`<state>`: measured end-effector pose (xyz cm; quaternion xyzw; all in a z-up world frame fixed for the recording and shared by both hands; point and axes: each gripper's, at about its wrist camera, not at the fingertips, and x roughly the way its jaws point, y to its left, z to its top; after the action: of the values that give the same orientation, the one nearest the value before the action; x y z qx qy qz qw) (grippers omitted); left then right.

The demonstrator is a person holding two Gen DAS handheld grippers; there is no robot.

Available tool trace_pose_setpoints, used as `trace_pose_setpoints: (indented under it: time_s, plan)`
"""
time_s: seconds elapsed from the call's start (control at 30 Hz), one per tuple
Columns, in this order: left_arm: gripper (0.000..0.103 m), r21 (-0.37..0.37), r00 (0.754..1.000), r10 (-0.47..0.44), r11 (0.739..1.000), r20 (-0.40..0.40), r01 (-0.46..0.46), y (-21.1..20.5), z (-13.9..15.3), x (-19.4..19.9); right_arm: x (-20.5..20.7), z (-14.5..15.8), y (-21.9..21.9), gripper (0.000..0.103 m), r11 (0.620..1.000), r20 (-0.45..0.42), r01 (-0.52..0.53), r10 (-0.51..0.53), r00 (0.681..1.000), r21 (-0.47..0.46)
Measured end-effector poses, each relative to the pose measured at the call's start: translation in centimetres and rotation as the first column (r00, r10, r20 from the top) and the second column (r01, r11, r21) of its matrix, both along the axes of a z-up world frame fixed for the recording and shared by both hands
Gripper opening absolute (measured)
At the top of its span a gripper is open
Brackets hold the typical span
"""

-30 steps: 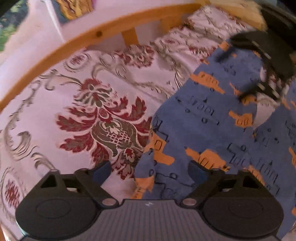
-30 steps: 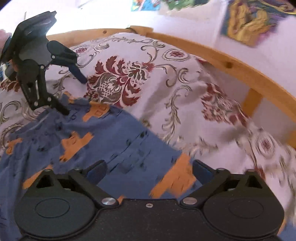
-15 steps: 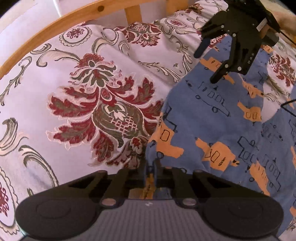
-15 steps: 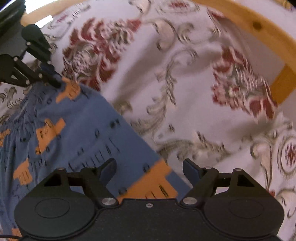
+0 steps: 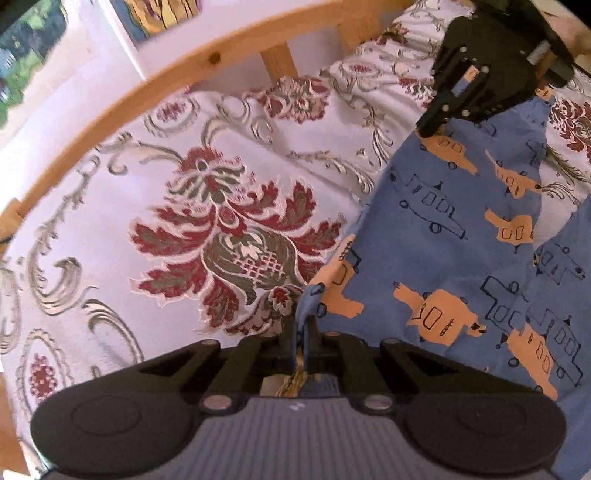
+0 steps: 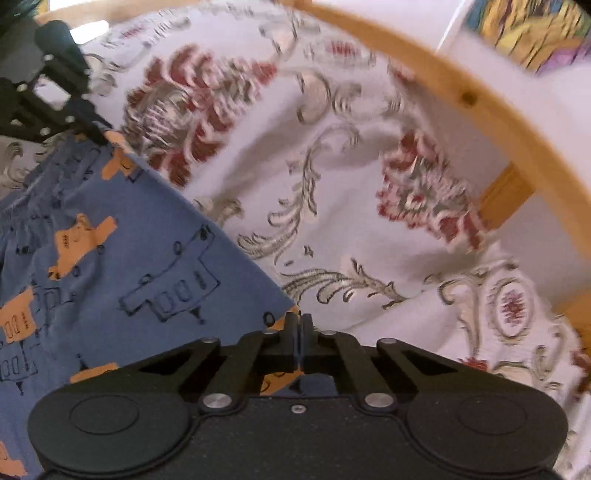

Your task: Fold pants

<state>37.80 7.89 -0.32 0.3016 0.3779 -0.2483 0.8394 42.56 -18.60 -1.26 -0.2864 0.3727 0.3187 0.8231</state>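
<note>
Blue pants [image 5: 436, 236] printed with orange and outlined trucks lie spread on a floral bedspread. My left gripper [image 5: 303, 332] is shut on a corner of the pants' edge, which is pinched up between its fingers. In the right wrist view the same pants [image 6: 122, 258] fill the lower left, and my right gripper [image 6: 298, 332] is shut on another corner of them. Each gripper shows in the other's view: the right one [image 5: 428, 129] at the pants' far corner, the left one [image 6: 99, 138] at the gathered waistband end.
The bedspread [image 5: 184, 229] is white with red and green flower motifs and grey scrolls. A curved wooden bed rail [image 5: 207, 62] runs along the far side, also seen as rail [image 6: 469, 99]. Colourful pictures [image 6: 528, 26] hang on the white wall behind.
Both grippers were open a second ago. The left one shut on the pants' corner first, then the right one shut on its corner; both have pulled back slightly.
</note>
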Motion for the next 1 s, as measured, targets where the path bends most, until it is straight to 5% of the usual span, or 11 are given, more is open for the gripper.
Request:
trace_pose_setpoints:
  time_s: [0.27,0.47,0.73,1.0]
  plan:
    - [0.003,-0.040,0.978,-0.130,0.990,0.162,0.139,0.7,2.4,-5.8,-11.0,2.5,-1.2,0.000,0.996,0.226,0.080,-0.085,0.971,0.030]
    - [0.003,0.071,0.922,-0.325,0.946,0.211,0.318,1.0,2.0,-12.4,-20.2,3.2,-1.0,0.000,0.995,0.248,0.091,-0.095,0.964,0.025]
    - [0.003,0.243,0.834,-0.538,0.831,0.120,0.501,0.7,-2.7,-20.4,-30.5,0.3,0.8,0.000,0.992,0.186,0.126,-0.124,0.975,0.000]
    - [0.003,0.296,0.811,-0.585,0.776,0.011,0.557,1.4,-5.3,-22.1,-34.8,-2.1,2.3,0.000,0.983,0.137,0.181,-0.183,0.973,0.028]
